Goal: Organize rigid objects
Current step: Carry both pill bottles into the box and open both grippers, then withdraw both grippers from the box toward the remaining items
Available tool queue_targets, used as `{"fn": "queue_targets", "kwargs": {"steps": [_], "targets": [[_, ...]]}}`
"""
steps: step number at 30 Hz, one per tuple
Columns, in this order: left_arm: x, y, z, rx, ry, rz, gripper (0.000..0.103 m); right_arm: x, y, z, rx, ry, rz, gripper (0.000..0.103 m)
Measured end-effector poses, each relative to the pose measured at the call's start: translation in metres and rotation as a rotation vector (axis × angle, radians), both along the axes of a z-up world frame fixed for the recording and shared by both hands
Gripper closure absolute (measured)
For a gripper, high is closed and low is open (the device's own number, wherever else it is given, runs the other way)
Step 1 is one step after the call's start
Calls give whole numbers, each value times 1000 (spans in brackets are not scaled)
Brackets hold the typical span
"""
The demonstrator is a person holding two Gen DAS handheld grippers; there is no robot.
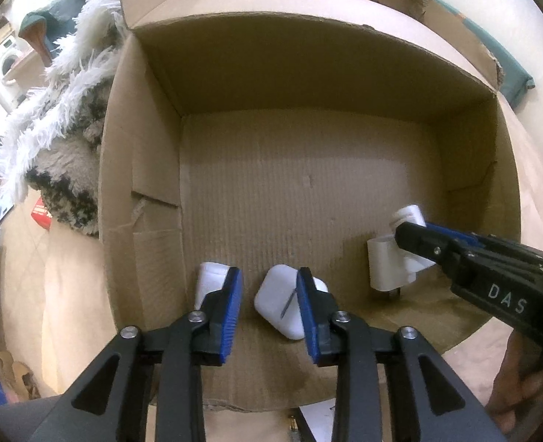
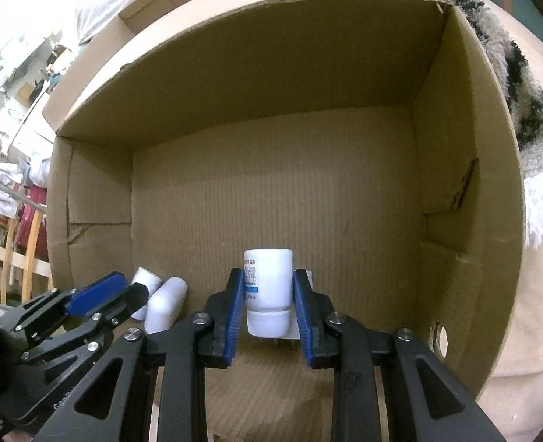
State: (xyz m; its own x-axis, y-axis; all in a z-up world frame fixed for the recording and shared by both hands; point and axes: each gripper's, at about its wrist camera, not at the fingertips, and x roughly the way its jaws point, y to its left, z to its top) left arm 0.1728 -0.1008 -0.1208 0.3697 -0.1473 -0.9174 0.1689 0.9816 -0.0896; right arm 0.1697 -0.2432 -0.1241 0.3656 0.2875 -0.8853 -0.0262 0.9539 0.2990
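Observation:
Both grippers reach down into an open cardboard box. A white rounded earbud case lies on the box floor between the blue pads of my left gripper. It leans by the right pad and a gap shows at the left pad. A second white object stands just outside the left finger. My right gripper is shut on a white labelled bottle, held upright near the box's right side. A white plug adapter stands under and beside the bottle.
The box floor beyond the objects is bare cardboard, with tall walls all round and a small hole in the right wall. A shaggy white and grey rug lies outside the box on the left. A hand holds the right gripper.

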Motion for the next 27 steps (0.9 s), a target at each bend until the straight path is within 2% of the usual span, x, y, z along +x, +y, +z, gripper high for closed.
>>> {"fn": "queue_targets", "kwargs": {"steps": [4, 5, 6, 8, 10, 11, 15, 17, 24, 27], "targets": [[0, -1, 3, 1, -8, -13, 66, -3, -5, 7, 17, -19, -1, 72], [-2, 1, 5, 1, -11, -15, 64, -3, -6, 9, 22, -26, 0, 67], [-3, -2, 7, 0, -13, -17, 61, -4, -7, 12, 28, -33, -1, 55], [-3, -4, 10, -7, -17, -19, 55, -5, -8, 17, 40, -59, -3, 39], [-2, -4, 14, -8, -24, -14, 42, -6, -9, 23, 53, -81, 0, 39], [-1, -3, 16, -13, -27, -10, 40, -7, -11, 26, 67, -91, -1, 35], [-2, 1, 19, -36, -25, -10, 37, -9, -16, 34, 98, -122, -12, 9], [-2, -1, 20, -25, -22, -11, 37, -9, -15, 37, 103, -135, -14, 5], [-13, -9, 26, -7, -36, -14, 37, -8, -14, 38, 101, -137, -20, 4], [-11, 1, 25, -14, -46, -3, 37, -8, -14, 40, 102, -146, -26, 4]]}}
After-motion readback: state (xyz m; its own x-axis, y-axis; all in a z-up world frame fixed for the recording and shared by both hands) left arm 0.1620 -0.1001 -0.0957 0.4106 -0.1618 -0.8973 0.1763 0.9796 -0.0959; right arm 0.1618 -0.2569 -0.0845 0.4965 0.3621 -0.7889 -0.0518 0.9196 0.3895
